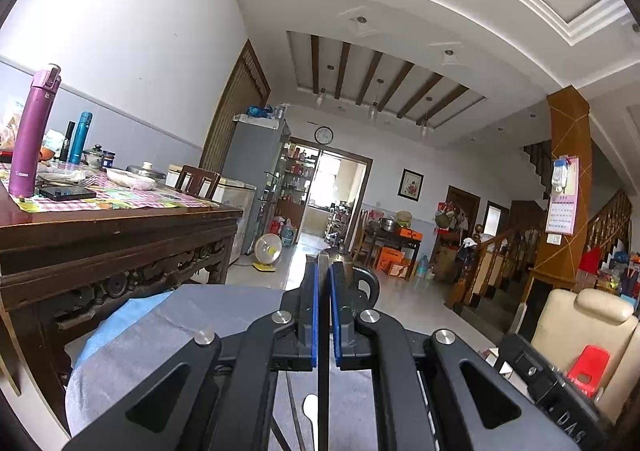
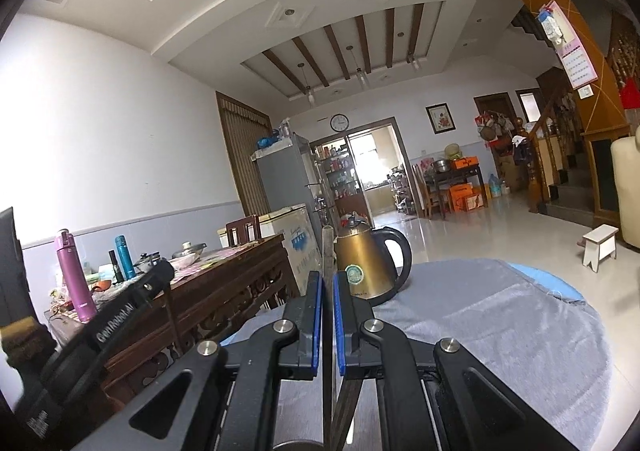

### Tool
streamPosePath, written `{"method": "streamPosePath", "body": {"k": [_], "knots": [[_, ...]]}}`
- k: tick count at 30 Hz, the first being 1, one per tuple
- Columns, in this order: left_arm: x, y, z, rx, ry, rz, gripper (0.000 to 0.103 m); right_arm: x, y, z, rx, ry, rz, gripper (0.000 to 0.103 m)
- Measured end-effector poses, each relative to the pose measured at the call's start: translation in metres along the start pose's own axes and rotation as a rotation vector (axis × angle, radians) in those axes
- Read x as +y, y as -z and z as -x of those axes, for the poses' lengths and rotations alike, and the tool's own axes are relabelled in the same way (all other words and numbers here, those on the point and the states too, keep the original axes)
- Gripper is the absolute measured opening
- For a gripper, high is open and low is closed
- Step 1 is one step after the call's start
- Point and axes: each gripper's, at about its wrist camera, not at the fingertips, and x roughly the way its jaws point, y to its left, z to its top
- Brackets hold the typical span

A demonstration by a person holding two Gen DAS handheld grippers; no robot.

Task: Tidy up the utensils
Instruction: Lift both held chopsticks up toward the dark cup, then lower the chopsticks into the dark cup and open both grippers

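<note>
My left gripper (image 1: 323, 271) is shut on a thin dark utensil (image 1: 323, 371) whose flat tip sticks up between the blue pads. A white spoon (image 1: 310, 411) lies on the grey cloth below it. My right gripper (image 2: 328, 279) is shut on a dark chopstick-like stick (image 2: 327, 251) that stands up past the fingertips; more dark sticks (image 2: 346, 403) show under the jaws. Both grippers are held above the round table covered with grey cloth (image 2: 500, 331). The left gripper's body (image 2: 120, 311) shows at the left of the right wrist view.
A brass-coloured kettle (image 2: 366, 267) with a black handle stands at the far edge of the cloth-covered table. A dark wooden table (image 1: 120, 219) at the left carries a purple flask (image 1: 34, 131), bottles and dishes. A beige chair (image 1: 592, 331) and a small white stool (image 2: 600, 247) are at the right.
</note>
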Motion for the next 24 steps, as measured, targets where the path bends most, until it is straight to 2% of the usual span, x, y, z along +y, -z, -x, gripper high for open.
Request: {"method": "streamPosePath", "body": {"k": [5,13,18,19,20,21,23,24], "knots": [[-0.002,0.006,0.008,0.036,0.008,-0.025,0.006,0.004,0.001,0.008,0.006,-0.009,0.013,0.007],[-0.002,-0.001,0.031,0.077,0.024,-0.062,0.006,0.004,0.006,0.016,0.045,-0.025,0.020,0.007],[-0.003,-0.006,0.037,0.170,0.017,-0.097,0.009,0.005,0.008,0.019,0.086,-0.046,0.028,0.008],[-0.004,-0.006,0.038,0.193,0.018,-0.104,0.011,0.006,0.008,0.017,0.109,-0.057,0.032,0.008],[-0.004,-0.007,0.038,0.218,0.017,-0.112,0.023,0.005,0.010,0.018,0.121,-0.062,0.036,0.009],[-0.003,-0.007,0.039,0.241,0.017,-0.115,0.045,0.007,0.011,0.018,0.133,-0.065,0.043,0.009],[0.001,-0.008,0.044,0.277,0.015,-0.100,0.066,0.007,0.013,0.017,0.163,-0.077,0.058,0.012],[0.004,-0.009,0.047,0.283,0.016,-0.092,0.067,0.006,0.013,0.018,0.175,-0.074,0.061,0.016]]}}
